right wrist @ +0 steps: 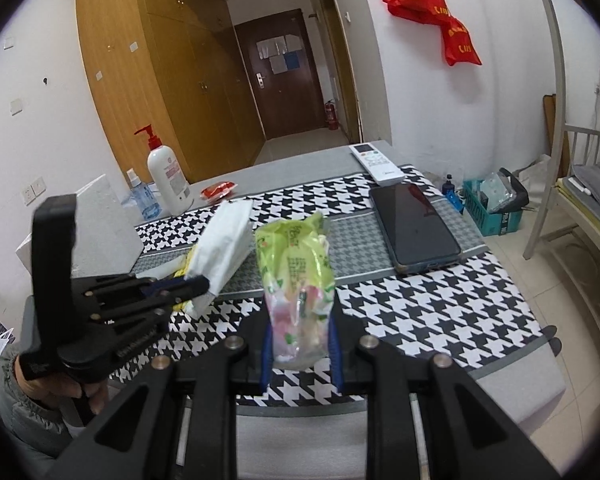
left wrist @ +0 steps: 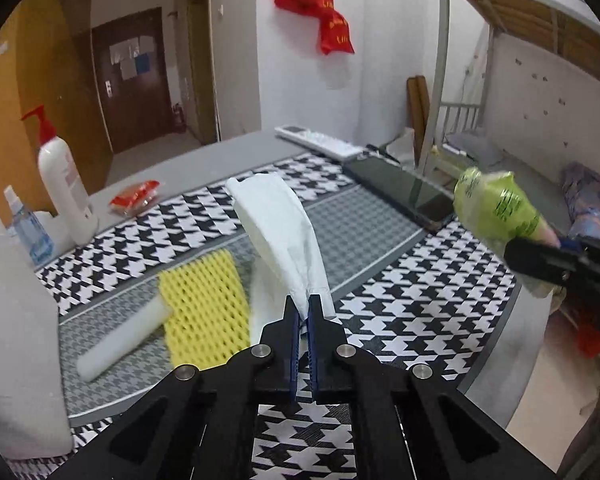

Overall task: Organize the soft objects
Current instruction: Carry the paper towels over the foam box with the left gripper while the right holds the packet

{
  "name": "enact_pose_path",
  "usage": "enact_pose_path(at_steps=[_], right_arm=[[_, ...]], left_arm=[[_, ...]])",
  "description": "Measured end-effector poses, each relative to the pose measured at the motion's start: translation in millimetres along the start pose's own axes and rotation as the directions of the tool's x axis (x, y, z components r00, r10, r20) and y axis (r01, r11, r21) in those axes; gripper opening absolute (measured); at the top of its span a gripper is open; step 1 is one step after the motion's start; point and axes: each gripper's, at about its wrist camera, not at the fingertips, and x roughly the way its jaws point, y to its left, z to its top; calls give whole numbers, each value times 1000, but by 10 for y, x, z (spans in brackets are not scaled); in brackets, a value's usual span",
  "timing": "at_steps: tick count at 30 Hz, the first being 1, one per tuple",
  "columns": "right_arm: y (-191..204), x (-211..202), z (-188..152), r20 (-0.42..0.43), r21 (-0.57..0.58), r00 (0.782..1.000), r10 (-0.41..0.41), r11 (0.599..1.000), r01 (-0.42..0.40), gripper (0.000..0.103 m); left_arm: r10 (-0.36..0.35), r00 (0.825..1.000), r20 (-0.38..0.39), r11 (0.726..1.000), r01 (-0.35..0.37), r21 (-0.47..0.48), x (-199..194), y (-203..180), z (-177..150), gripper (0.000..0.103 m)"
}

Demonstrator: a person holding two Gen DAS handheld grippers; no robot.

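Observation:
My left gripper is shut on the near edge of a white cloth pouch, which hangs lifted above the houndstooth mat; from the right wrist view the same left gripper pinches the white pouch. My right gripper is shut on a green plastic snack bag, held above the mat; from the left side the green bag and right gripper appear at the right. A yellow foam net and a white foam roll lie on the mat.
A lotion pump bottle, a small blue spray bottle and a white block stand at the left. A red packet, a black phone and a white remote lie farther back. The table edge drops off on the right.

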Motion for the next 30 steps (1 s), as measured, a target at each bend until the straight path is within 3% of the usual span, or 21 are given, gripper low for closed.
enact_pose_path(at_steps=[14,30], right_arm=[[203,-35,63,24,-48,999,30,998,-29,26],[562,-55,222,58,-130,995,84,989,-76,26]], left_arm=[[33,990,135,999,-32,-7,-518,121,91,4],[127,967,221,992,-126,-20,-888,374,108,4]])
